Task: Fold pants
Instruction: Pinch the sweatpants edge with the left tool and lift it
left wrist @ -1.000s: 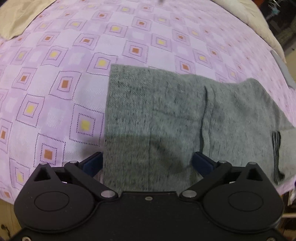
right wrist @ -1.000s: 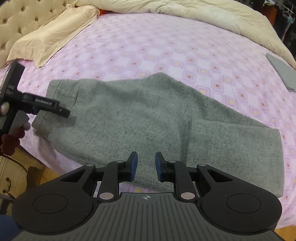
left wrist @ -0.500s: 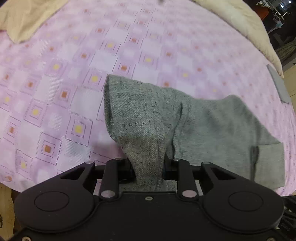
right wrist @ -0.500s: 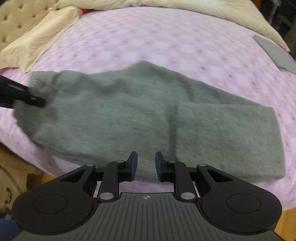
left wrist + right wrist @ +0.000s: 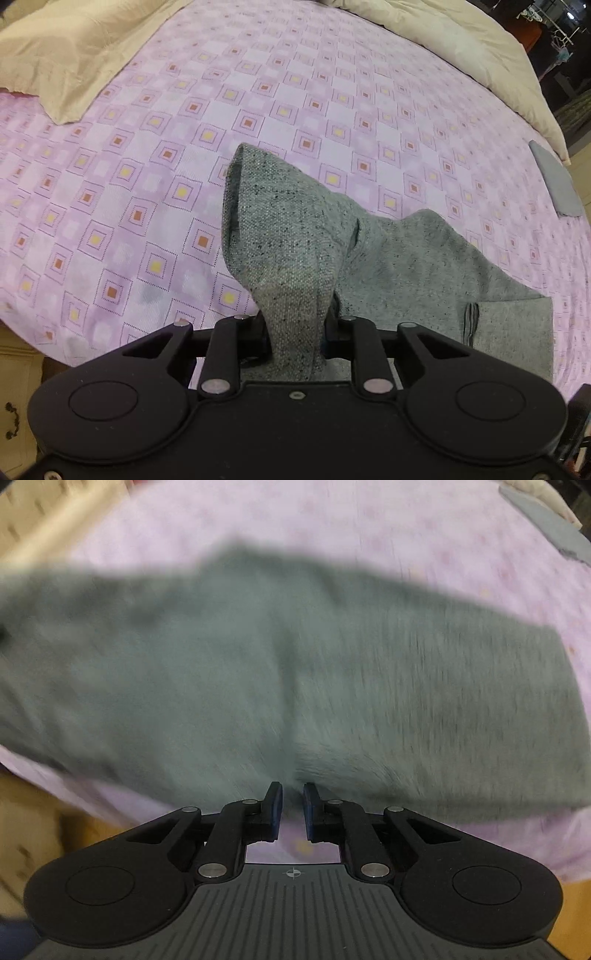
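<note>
Left gripper (image 5: 295, 328) was clamped on a bunched end of the grey pants (image 5: 406, 266), which I held raised above the purple patterned bedsheet (image 5: 129, 192); the remainder lay flat. Right gripper (image 5: 293, 808) stood slightly parted, gripping nothing, at the near edge of the blurred pants (image 5: 295, 664).

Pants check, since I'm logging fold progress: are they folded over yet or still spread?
Still spread: the left gripper lifts one end of the pants; the rest lies flat.

Left claw (image 5: 295, 328) clamped; right claw (image 5: 293, 805) narrowly parted.
</note>
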Demonstrator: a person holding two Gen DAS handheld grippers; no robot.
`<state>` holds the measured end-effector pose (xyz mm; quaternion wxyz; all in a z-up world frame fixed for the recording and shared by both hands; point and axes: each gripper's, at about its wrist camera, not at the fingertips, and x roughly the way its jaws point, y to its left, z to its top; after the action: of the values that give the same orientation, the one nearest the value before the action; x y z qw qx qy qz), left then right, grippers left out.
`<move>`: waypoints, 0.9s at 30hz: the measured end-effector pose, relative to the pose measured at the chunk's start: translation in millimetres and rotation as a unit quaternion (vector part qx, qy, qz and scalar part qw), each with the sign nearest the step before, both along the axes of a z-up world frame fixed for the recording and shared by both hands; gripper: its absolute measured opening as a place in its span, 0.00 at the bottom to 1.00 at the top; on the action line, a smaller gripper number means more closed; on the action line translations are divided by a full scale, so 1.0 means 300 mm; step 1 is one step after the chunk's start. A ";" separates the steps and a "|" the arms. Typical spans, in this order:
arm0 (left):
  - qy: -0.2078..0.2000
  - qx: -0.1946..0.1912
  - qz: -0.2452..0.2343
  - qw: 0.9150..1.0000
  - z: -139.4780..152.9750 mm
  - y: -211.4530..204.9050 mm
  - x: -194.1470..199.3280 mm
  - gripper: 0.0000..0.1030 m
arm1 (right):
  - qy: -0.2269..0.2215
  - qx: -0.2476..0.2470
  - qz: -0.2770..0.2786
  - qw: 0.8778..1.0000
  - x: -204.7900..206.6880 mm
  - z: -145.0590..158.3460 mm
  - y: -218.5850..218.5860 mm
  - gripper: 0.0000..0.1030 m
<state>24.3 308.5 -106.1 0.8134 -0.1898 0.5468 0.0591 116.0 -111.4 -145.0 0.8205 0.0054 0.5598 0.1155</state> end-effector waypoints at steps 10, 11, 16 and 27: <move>0.007 0.040 0.036 0.999 0.132 -0.140 0.007 0.27 | 0.012 0.051 0.025 0.998 0.283 -0.097 -0.068 0.10; 0.006 0.044 0.038 0.998 0.144 -0.158 0.009 0.27 | 0.008 0.077 0.030 0.997 0.302 -0.098 -0.086 0.10; -0.003 0.053 0.044 0.998 0.196 -0.236 0.015 0.25 | -0.005 0.122 0.057 0.991 0.240 -0.028 -0.188 0.11; -0.018 0.071 0.026 0.997 0.332 -0.484 0.042 0.22 | 0.012 0.093 0.194 0.977 -0.005 -0.060 -0.201 0.12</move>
<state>37.0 163.2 -6.4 0.8326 -0.1465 0.5216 0.1154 114.6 -171.7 -163.0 0.7717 -0.0256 0.5468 0.3237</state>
